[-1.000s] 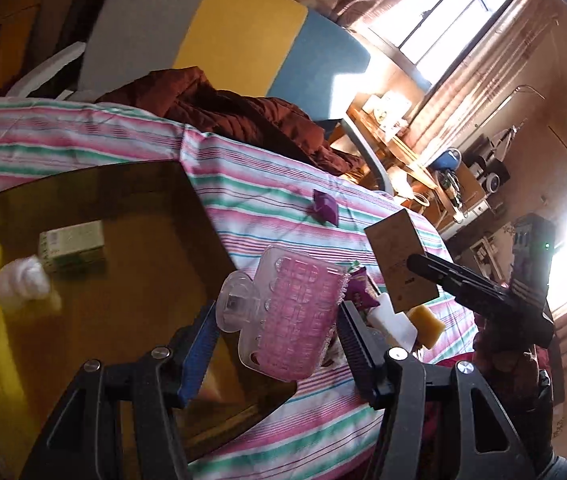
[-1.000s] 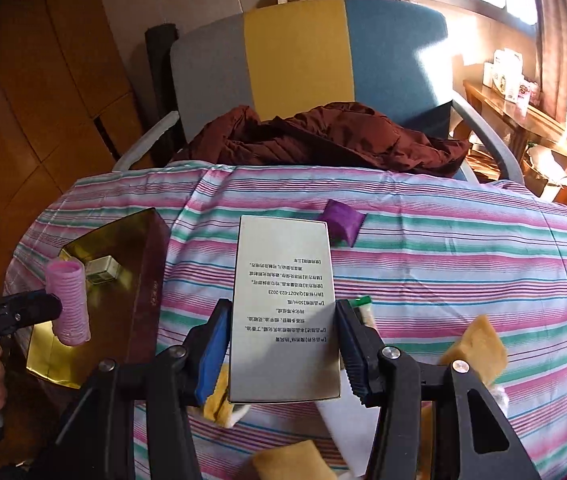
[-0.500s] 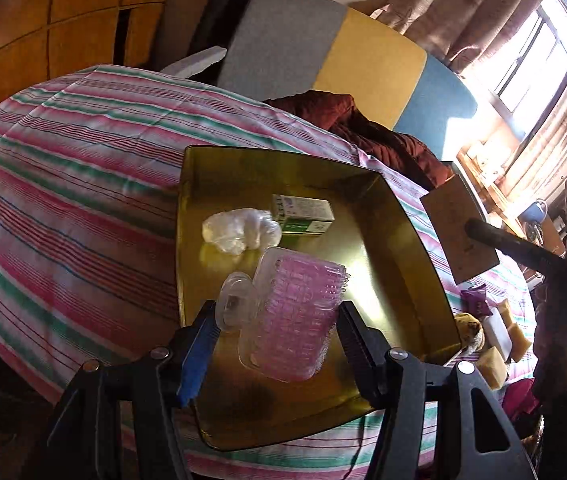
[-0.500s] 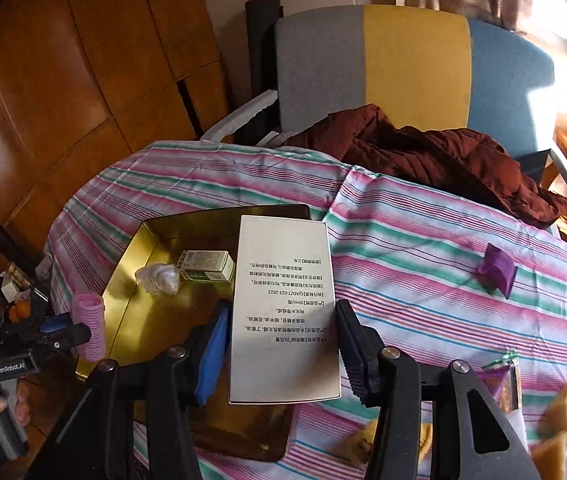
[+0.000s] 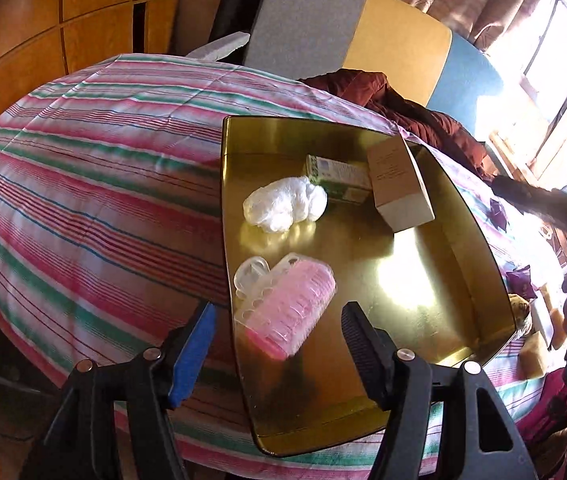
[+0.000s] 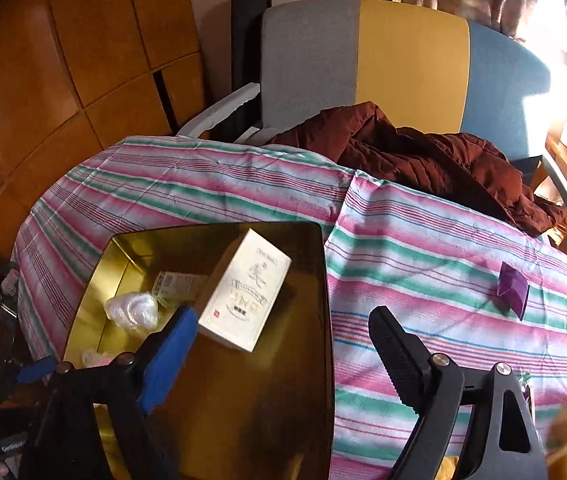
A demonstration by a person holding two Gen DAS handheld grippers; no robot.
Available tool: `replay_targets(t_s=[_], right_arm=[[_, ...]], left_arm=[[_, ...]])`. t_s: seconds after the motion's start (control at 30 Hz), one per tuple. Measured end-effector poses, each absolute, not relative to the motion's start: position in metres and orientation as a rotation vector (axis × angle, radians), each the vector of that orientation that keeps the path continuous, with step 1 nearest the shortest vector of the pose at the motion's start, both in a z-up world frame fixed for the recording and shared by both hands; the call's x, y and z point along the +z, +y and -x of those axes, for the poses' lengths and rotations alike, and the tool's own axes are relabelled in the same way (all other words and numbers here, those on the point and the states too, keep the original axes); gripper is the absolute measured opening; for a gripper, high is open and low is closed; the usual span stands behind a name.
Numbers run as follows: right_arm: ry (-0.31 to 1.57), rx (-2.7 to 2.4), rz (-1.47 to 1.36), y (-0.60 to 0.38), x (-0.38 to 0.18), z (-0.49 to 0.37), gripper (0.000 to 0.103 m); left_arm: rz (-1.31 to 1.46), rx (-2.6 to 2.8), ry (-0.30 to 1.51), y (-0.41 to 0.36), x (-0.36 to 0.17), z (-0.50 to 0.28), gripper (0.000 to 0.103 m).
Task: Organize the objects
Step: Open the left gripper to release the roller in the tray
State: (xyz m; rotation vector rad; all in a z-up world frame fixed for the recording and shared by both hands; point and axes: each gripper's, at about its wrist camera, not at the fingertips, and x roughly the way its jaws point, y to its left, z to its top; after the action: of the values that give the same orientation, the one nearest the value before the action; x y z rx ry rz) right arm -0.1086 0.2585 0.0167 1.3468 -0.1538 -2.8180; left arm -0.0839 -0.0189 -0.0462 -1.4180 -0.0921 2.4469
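A gold tray [image 5: 423,300] lies on the striped tablecloth. A pink hair-roller pack [image 5: 287,304] lies on its side at the tray's near left. My left gripper [image 5: 278,312] hovers above it, jaws opening, pads clear of the pack. A white crumpled bag [image 5: 283,204] and a small green box [image 5: 339,176] sit further in. A pale printed box [image 6: 243,296] rests tilted in the tray [image 6: 243,400], leaning on the green box [image 6: 175,282]. My right gripper [image 6: 283,316] is above it, jaws opening wide, nothing pressed between the pads.
A purple packet [image 6: 513,290] lies on the cloth right of the tray. Yellow sponges [image 5: 531,356] sit by the tray's near right corner. A dark red jacket [image 6: 423,152] is draped over the table's far edge before a grey, yellow and blue chair [image 6: 403,60].
Both grippers moved over the tray and opened. The roller pack left my left jaws and lies in the tray. The pale box left my right jaws and landed against the green box.
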Motion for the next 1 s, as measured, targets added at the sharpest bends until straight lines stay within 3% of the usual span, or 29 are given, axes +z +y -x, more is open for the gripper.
replay_targets(t_s=[0.47, 1.0], right_arm=[[-0.138, -2.785, -1.289, 0.227, 0.004, 0.037, 0.101], [-0.157, -2.949, -1.249, 0.258, 0.006, -0.016, 0.103]], left_arm=[[1.375, 2.5, -0.174, -0.037, -0.031, 0.066, 0.066], [1.241, 2.467, 0.013, 0.023, -0.009, 0.038, 0.066]])
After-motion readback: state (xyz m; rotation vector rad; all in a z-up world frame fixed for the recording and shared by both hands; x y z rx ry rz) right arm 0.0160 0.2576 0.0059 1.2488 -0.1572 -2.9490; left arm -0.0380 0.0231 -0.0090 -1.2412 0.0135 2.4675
